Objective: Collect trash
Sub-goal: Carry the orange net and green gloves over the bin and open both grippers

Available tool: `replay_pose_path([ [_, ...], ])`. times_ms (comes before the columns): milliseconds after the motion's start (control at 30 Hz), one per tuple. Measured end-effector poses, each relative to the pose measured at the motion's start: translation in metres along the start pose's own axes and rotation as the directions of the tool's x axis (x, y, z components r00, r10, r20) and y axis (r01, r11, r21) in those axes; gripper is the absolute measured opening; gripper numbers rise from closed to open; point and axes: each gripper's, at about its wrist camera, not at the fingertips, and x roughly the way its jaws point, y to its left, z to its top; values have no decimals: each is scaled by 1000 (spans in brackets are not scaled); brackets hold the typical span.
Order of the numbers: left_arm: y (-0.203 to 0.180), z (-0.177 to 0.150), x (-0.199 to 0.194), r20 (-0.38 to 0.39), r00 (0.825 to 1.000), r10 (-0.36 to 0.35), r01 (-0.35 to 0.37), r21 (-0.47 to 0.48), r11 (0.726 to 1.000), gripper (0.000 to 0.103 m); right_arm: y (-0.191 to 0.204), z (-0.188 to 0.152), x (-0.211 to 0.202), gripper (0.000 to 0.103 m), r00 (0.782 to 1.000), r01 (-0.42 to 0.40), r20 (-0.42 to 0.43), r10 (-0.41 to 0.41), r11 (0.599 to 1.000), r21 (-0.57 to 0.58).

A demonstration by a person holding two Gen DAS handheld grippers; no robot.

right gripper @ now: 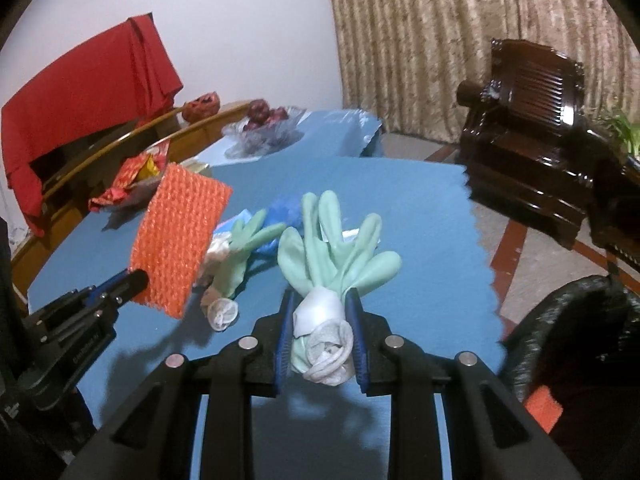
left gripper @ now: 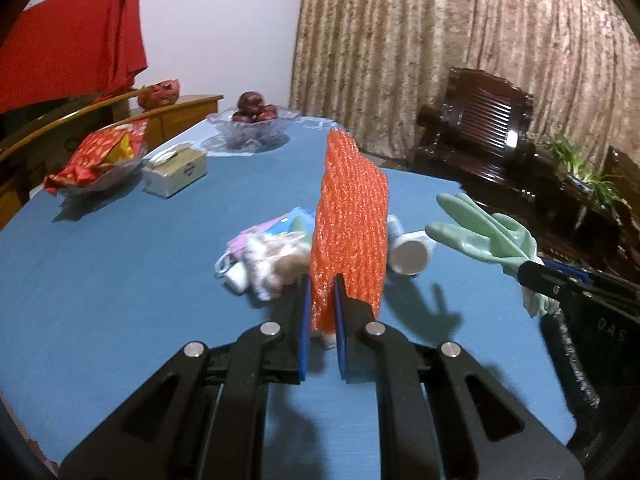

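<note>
Both claws are loaded above the blue table [left gripper: 120, 280]. The left gripper [left gripper: 322, 300] is nearly closed, pinching the lower edge of an orange foam net [left gripper: 352, 216] that stands upright from its jaws, in front of the trash pile [left gripper: 272, 256] at the table's middle. The right gripper [right gripper: 320, 320] is closed on the rolled cuff of a green glove [right gripper: 336, 248], its fingers fanning forward over the table. The net looks light, springy and easy to crush, so an edge grip suits it. The glove seems soft, limp and a bit slick; the bunched cuff is the surest hold. A second glove [right gripper: 240, 256] lies on the table beside the pile. A black bin bag [right gripper: 580, 344] gapes off the table's right edge, with something orange inside.
</note>
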Motion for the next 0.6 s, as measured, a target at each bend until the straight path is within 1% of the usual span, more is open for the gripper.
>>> replay_pose_path([
  [167, -30, 10, -7, 17, 998, -53, 52, 26, 998, 10, -17, 6, -22, 26, 999, 27, 43, -28, 999, 17],
  [333, -59, 17, -10, 31, 993, -111, 109, 51, 993, 10, -38, 8, -45, 26, 995, 66, 75, -68, 997, 33],
  [600, -105, 21, -14, 29, 978, -207, 203, 98, 974, 10, -75, 3, -80, 26, 983, 145, 105, -152, 987, 75],
])
